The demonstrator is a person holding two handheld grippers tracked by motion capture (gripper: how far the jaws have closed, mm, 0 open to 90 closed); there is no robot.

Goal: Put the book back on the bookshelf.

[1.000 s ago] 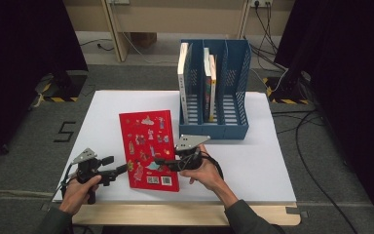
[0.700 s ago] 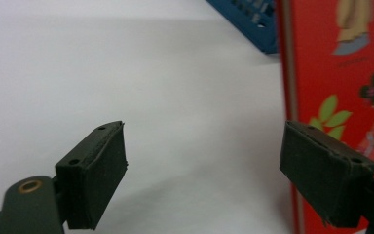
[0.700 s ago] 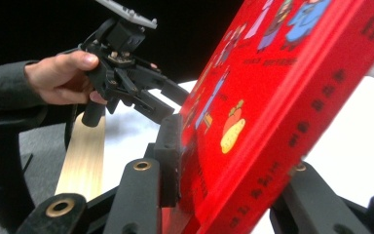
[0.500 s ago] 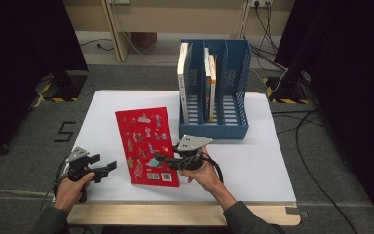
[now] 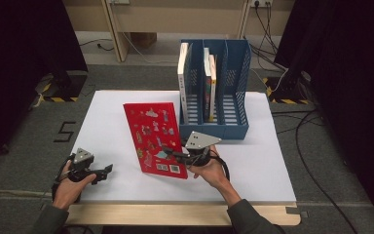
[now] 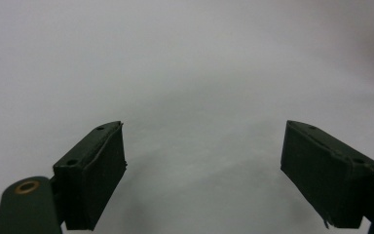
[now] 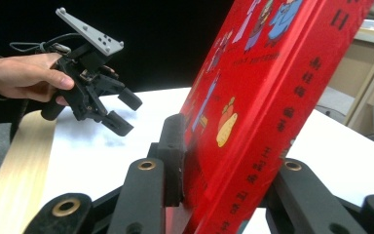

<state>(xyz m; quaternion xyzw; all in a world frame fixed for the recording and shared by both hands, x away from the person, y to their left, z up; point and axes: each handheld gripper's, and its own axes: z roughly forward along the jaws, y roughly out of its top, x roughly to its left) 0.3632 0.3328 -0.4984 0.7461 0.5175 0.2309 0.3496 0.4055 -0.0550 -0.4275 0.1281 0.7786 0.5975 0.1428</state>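
A red picture book [image 5: 156, 139] stands tilted on the white table [image 5: 102, 117], raised off its near right corner. My right gripper [image 5: 171, 155] is shut on the book's lower right edge. In the right gripper view its jaws clamp the red cover and spine [image 7: 272, 73]; they have just been closing on it. My left gripper [image 5: 104, 171] rests near the table's front left, apart from the book. It is open with nothing between its pads [image 6: 92, 170], and its jaws have just been opening. The left gripper [image 7: 124, 111] also appears beyond the book.
A blue file holder [image 5: 224, 126] with three slots stands at the back of the table, right behind the book. A white-spined book [image 5: 182, 83] and two thinner books [image 5: 209, 83] stand in it. The table's wooden front edge [image 5: 175, 214] lies near my hands.
The left gripper has let go of the book's left edge and pulled back to the left. The right gripper has tipped the red book up from lying flat.
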